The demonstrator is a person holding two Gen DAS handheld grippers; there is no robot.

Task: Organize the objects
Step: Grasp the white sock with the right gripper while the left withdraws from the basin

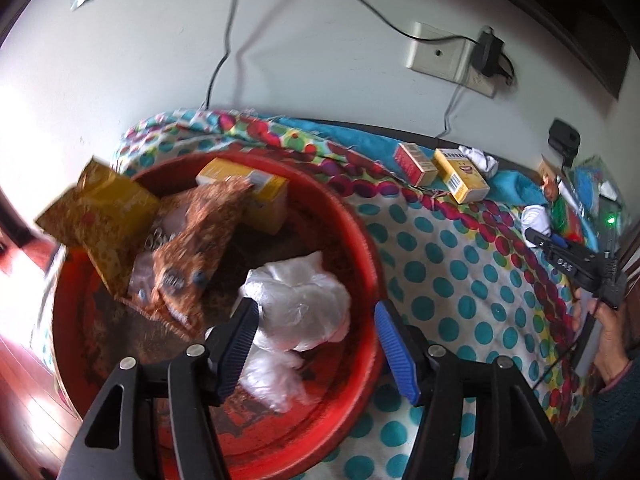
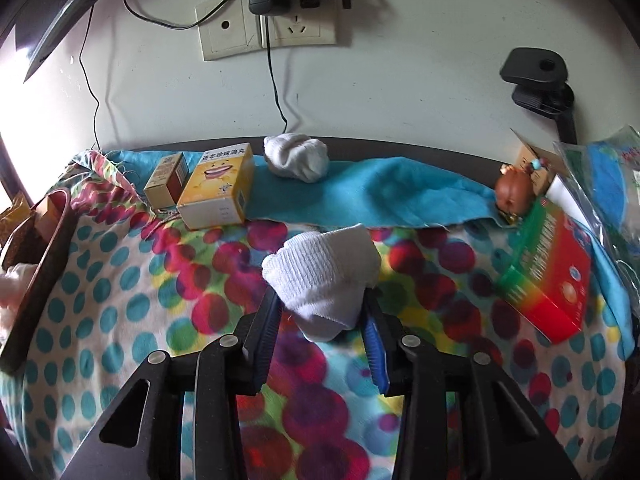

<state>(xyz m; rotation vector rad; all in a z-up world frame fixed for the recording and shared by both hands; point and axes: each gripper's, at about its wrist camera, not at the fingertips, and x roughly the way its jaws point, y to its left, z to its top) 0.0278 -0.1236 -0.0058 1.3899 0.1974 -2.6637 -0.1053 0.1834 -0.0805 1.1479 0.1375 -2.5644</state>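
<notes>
Gripping a rolled white sock, the right gripper has its pads pressed on the sock's lower end, jaws narrow. Sock is ribbed knit, folded into a thick bundle, cuff end sticking up and forward past the fingertips, above the polka-dot cloth. Second balled white sock sits farther back on the blue towel, near the wall. Yellow box with a smiley face stands just left of it, a smaller brown box touching its left side. Red and green box lies tilted at the right edge. Left gripper hangs over the red basin, jaws wide, nothing pinched between them; crumpled clear plastic bag lies in the basin right below the fingertips. Basin also holds a brown patterned packet, a yellow packet leaning on the rim, and a yellow carton at the back. Basin sits on the same dotted cloth, left of the boxes.
</notes>
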